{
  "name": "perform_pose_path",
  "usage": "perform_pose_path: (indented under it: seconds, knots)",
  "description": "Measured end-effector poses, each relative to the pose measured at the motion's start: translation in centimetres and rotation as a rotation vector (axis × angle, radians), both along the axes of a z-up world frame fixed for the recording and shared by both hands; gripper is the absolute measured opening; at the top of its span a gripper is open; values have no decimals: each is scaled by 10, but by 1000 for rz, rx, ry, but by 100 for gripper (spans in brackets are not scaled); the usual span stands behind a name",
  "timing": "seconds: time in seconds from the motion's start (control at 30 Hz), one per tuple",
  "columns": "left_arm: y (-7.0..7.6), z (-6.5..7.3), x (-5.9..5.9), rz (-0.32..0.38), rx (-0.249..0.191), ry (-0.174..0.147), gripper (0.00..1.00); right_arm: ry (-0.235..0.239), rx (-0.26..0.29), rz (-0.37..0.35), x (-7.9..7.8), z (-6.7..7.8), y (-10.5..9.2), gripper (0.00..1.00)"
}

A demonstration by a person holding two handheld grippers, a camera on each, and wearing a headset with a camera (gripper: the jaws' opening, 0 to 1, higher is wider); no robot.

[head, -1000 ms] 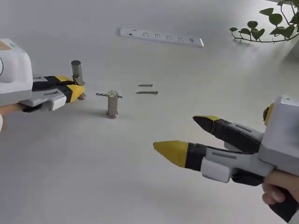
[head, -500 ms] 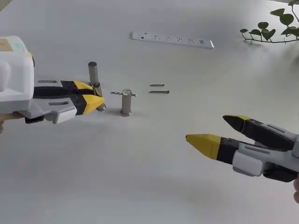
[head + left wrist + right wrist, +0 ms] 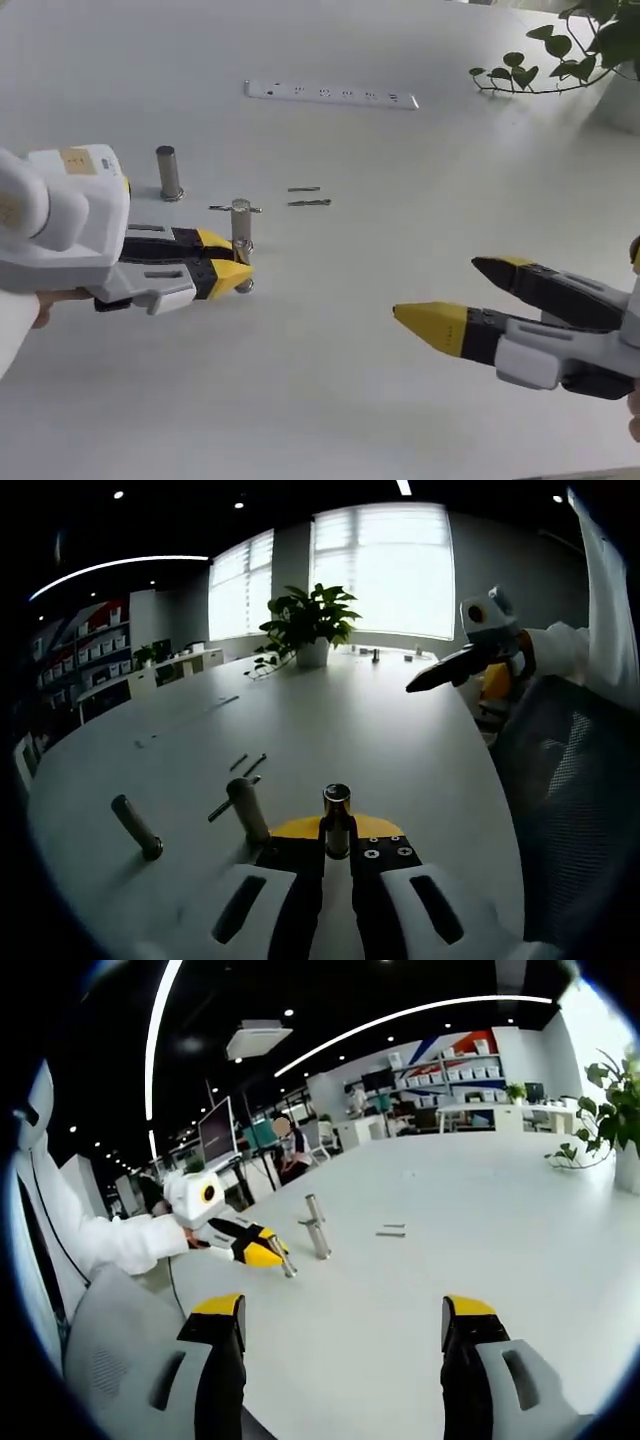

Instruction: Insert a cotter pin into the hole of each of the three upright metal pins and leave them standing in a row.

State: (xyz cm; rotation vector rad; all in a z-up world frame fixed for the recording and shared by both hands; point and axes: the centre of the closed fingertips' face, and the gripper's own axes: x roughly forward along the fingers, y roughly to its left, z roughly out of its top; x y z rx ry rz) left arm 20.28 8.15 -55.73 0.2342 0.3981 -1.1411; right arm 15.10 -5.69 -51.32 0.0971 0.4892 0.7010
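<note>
While left gripper (image 3: 337, 848) clamps bare metal pin (image 3: 336, 812) upright, long axis vertical, neighbour pin (image 3: 240, 220) just beside carries cotter pin (image 3: 235, 209) crosswise, lying horizontal. Third pin (image 3: 167, 172) stands apart behind. Right gripper (image 3: 435, 288) gapes wide, empty.

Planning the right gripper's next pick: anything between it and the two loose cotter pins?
Nothing visible. The open right gripper faces bare table up to the loose cotter pins. The metal pin with a cotter pin through it and the left gripper, shut on another metal pin, sit to their left, off that line.
</note>
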Motion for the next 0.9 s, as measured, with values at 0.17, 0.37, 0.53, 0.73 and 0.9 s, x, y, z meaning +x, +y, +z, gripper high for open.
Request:
perform_pose_path:
  seconds: [0.17,0.37,0.53,0.73,0.9]
  knots:
    - [-6,-10,-2,-21,33,8,7,6,-13,-19,-8,-1,-8,78]
    - [-7,-17,-6,-32,44,24,7,-4,-15,-30,-6,3,-9,78]
    - [-8,-20,-9,-39,46,21,7,-10,-22,-23,-5,5,-6,77]
    - [-10,-24,-7,-20,25,35,7,-21,-24,-26,-5,7,-6,76]
    - [-11,-23,-8,-33,22,20,7,-20,-26,-35,-6,6,-9,77]
